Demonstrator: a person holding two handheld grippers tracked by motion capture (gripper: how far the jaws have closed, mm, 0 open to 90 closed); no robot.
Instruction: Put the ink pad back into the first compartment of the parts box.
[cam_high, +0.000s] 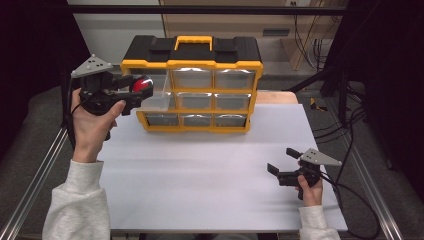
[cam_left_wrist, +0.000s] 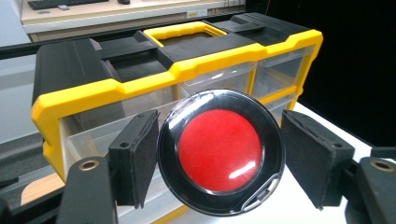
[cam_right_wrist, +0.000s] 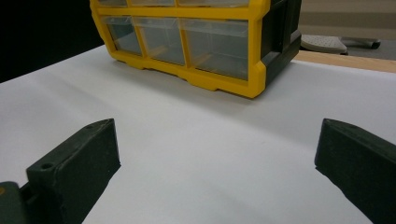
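A white table (cam_high: 210, 170) fills the middle of the high view, with a wooden edge at its far side and grey floor around it. At upper centre stands a yellow-and-black drawer organizer (cam_high: 192, 82). At left, the left gripper (cam_high: 137, 92) clamps a round black case with a red centre (cam_left_wrist: 220, 151) beside an open drawer. At lower right, the right gripper (cam_high: 282, 161) rests, jaws spread and empty
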